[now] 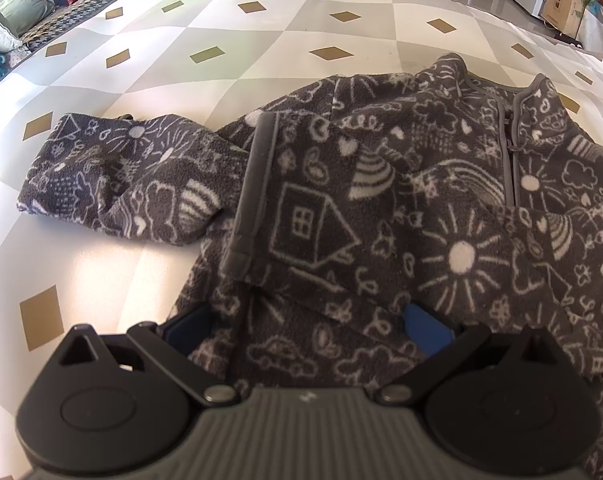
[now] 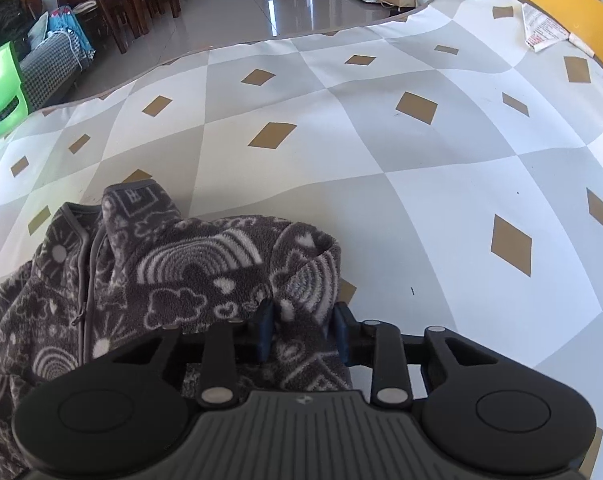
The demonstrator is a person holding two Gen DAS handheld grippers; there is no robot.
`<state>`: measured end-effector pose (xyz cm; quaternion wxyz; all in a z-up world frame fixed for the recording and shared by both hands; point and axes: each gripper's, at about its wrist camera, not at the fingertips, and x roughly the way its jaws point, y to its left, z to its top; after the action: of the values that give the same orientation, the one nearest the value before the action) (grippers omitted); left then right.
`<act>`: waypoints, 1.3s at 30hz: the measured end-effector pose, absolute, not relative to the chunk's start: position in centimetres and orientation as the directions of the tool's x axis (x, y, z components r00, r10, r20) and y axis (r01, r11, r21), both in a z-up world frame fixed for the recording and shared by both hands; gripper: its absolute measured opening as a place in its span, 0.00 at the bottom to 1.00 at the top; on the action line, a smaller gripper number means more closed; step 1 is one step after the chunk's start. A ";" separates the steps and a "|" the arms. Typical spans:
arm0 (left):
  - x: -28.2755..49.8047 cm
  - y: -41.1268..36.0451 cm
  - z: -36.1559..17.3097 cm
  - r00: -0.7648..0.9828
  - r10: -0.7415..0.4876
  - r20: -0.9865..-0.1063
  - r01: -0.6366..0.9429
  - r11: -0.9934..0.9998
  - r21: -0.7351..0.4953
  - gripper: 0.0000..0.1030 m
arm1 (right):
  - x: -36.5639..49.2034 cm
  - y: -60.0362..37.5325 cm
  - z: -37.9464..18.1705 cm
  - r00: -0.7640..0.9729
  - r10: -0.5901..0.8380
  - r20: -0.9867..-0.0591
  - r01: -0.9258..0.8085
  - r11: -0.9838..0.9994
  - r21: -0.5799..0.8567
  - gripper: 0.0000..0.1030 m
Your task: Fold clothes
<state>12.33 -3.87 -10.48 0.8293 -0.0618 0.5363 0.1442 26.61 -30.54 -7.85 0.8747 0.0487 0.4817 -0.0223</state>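
- Our right gripper [image 2: 303,330] pinches a fold of the fleece jacket [image 2: 189,280].
- Our left gripper [image 1: 305,320] straddles the hem, jaws wide, seemingly not clamped.
- The jacket's length runs away from both.

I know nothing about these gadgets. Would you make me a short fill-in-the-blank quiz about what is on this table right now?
1. The dark grey fleece jacket is printed with white ____.
2. It lies on a tablecloth of grey and white diamonds with small ____ ones.
3. The right claw has fleece ____ its blue fingers.
4. The jacket's front zip is ____.

Missing words: doodles; tan; between; closed
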 end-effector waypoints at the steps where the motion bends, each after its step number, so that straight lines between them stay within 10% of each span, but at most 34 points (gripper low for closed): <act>1: 12.3 -3.9 -10.5 0.383 0.170 -0.908 -0.303 0.952 0.050 1.00 | 26.6 -30.9 -7.7 0.542 0.005 -0.840 0.101 0.992 0.071 0.25; 39: 12.0 -3.6 -10.6 0.387 0.165 -0.907 -0.312 0.949 0.040 1.00 | 26.2 -31.1 -6.1 0.472 0.072 -0.879 0.232 0.952 0.202 0.49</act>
<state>12.00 -3.56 -10.60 0.8300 -0.0686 0.5345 0.1438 26.18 -31.15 -6.11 0.8450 0.1481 0.5117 -0.0473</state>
